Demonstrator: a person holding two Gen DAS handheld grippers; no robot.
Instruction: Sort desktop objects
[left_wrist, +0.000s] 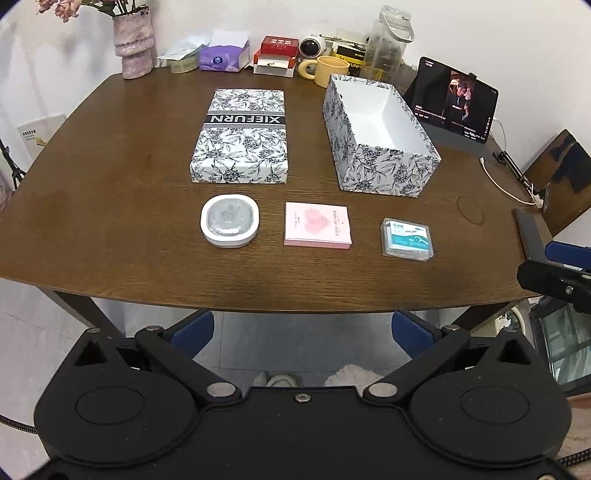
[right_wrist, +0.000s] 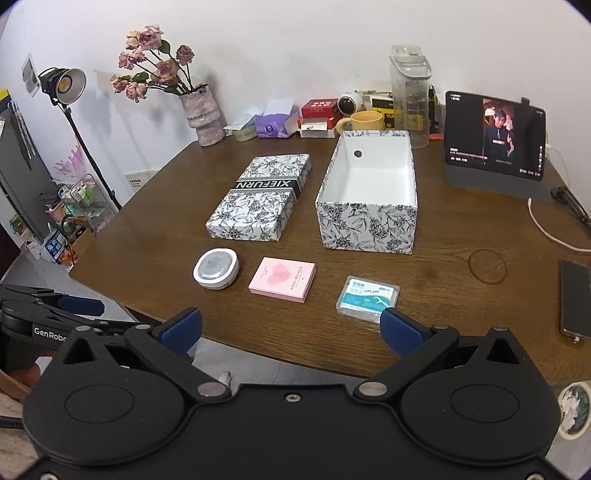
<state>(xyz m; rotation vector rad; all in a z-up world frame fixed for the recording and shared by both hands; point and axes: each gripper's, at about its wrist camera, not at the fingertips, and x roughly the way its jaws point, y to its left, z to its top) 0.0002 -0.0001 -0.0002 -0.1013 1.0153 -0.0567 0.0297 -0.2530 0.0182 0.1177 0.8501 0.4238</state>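
Three small items lie in a row near the table's front edge: a round white case (left_wrist: 229, 220) (right_wrist: 216, 273), a pink box (left_wrist: 317, 224) (right_wrist: 282, 279) and a clear floss-pick box (left_wrist: 406, 239) (right_wrist: 368, 298). Behind them stand an open floral box (left_wrist: 376, 136) (right_wrist: 369, 192) with a white, empty inside, and its floral lid (left_wrist: 242, 136) (right_wrist: 260, 197) to its left. My left gripper (left_wrist: 302, 332) hangs open off the table's front edge. My right gripper (right_wrist: 291, 330) is open too, just in front of the floss-pick box.
The brown table (left_wrist: 110, 177) has clutter along the back: a vase with flowers (right_wrist: 201, 114), tissues (left_wrist: 223, 57), a yellow mug (right_wrist: 364, 120), a clear jug (right_wrist: 410, 92). A tablet (right_wrist: 495, 140) stands at the right, a phone (right_wrist: 576, 299) and white cable (left_wrist: 506, 188) near the right edge.
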